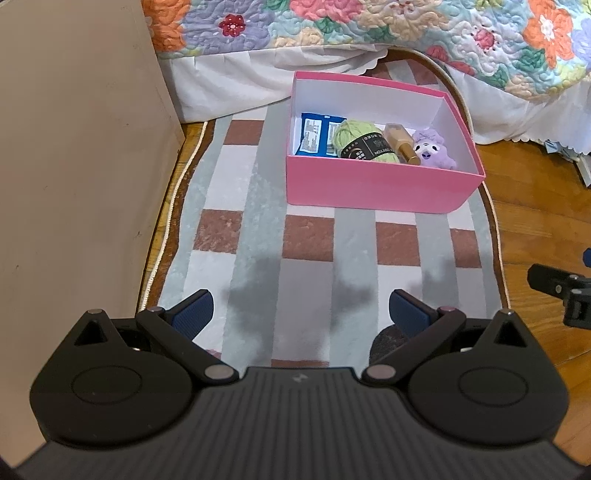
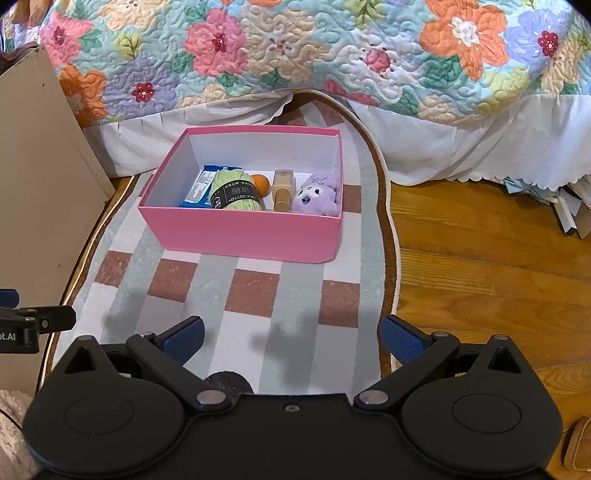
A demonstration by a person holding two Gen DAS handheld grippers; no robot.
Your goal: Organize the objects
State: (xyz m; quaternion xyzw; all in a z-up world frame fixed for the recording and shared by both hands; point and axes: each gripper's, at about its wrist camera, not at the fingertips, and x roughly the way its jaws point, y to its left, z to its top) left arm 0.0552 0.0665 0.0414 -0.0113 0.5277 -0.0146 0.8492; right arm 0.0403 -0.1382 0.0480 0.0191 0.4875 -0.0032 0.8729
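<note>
A pink box [image 1: 380, 188] [image 2: 243, 232] stands on a checked rug [image 1: 255, 206] [image 2: 207, 295]. Inside lie a blue snack packet [image 1: 314, 138] [image 2: 197, 192], a green yarn ball [image 1: 356, 142] [image 2: 236, 190], a gold bottle [image 1: 400, 147] [image 2: 282, 190] and a purple plush toy [image 1: 434, 149] [image 2: 317, 195]. An orange ball [image 2: 260, 182] shows behind the yarn in the right wrist view. My left gripper [image 1: 301, 314] is open and empty above the rug, short of the box. My right gripper [image 2: 291, 338] is open and empty, also short of the box.
A bed with a floral quilt [image 1: 369, 26] [image 2: 295, 48] and white skirt lies behind the box. A beige cabinet [image 1: 74, 184] [image 2: 33, 184] stands at the left. Wooden floor [image 1: 546, 221] [image 2: 480, 277] lies right of the rug.
</note>
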